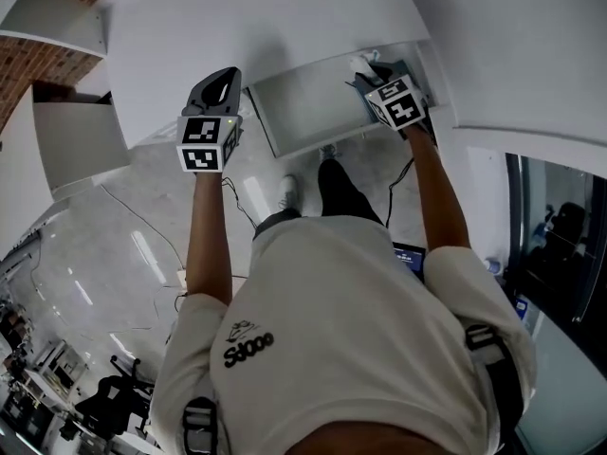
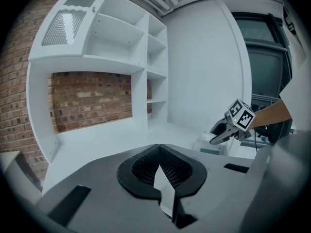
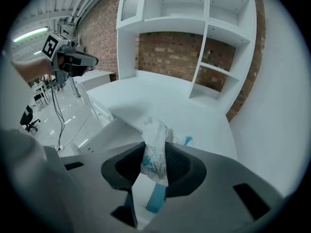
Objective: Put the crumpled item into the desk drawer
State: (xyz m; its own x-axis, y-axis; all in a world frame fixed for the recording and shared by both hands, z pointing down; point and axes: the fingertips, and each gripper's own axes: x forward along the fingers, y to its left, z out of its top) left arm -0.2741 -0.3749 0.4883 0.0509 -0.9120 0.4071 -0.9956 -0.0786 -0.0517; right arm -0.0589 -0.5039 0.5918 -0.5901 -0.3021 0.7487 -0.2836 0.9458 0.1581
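Observation:
The crumpled item, a white wrapper with teal print, is pinched in my right gripper. It hangs over the right end of the open white desk drawer. In the right gripper view the crumpled item sticks up between the jaws of the right gripper, and the drawer lies below to the left. My left gripper hovers over the desk top just left of the drawer, jaws together with nothing in them. The left gripper looks toward the right gripper.
White shelving with a brick back rises behind the desk. A low white cabinet stands to the left. Cables trail over the glossy floor, and the person's shoe is below the drawer. A dark window is at right.

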